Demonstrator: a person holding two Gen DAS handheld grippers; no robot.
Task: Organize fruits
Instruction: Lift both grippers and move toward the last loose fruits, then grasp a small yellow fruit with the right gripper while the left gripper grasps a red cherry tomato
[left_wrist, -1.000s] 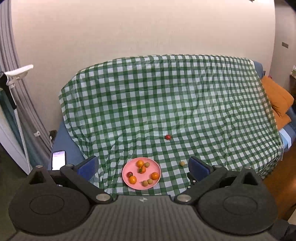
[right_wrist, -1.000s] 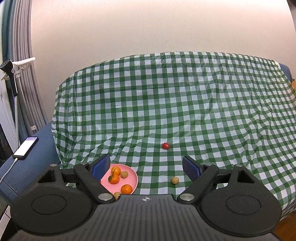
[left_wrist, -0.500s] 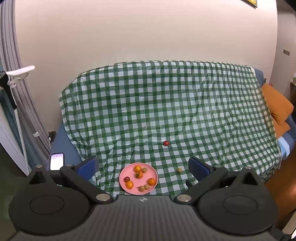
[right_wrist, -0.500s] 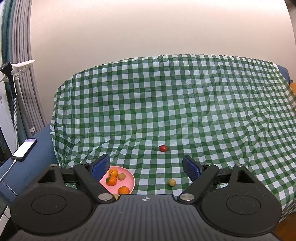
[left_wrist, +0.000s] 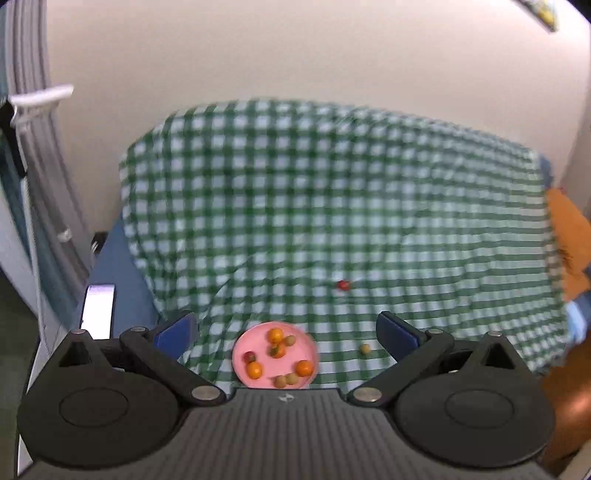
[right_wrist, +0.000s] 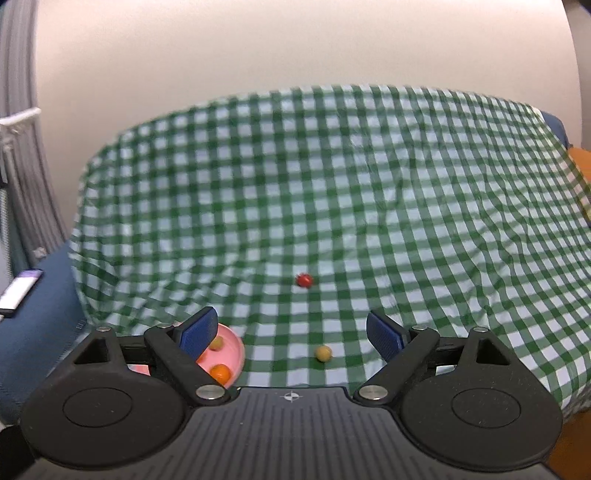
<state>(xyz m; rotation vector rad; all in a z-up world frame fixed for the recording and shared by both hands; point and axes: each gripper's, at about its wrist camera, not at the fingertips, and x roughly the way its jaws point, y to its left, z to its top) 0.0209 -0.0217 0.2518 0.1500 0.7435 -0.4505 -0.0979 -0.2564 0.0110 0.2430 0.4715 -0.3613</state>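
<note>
A: On the checked cloth (right_wrist: 332, 184), ahead of the right gripper (right_wrist: 292, 328): a small red fruit (right_wrist: 304, 280) farther out and a pale yellow fruit (right_wrist: 323, 353) nearer, both lying apart from the pink plate (left_wrist: 301, 347).

B: Jaws?

A: Wide apart on the right gripper, just been opening a little further, with nothing between the pads. Wide apart on the left gripper (left_wrist: 284, 326) too, holding nothing, hovering short of the plate.

B: Inside the plate?

A: Several orange fruits, a few pale greenish ones, one reddish. Too blurred for a firm count.

B: Likely trouble?

A: Probably rolling. Small, round, resting on soft rumpled fabric. Nudged by one pad before the other closes, liable to run along a fold or off the near edge. Squeezed hard, liable to split, the red one most of all.

B: And at the plate?

A: Crowded already. Dropped from too high, apt to bounce off the others or knock one over the low rim. Clipped by a finger on the way in, apt to tip, sitting so near the cloth's front edge. Also a phone (left_wrist: 98, 314) off to the left on the blue cushion, well clear.
</note>
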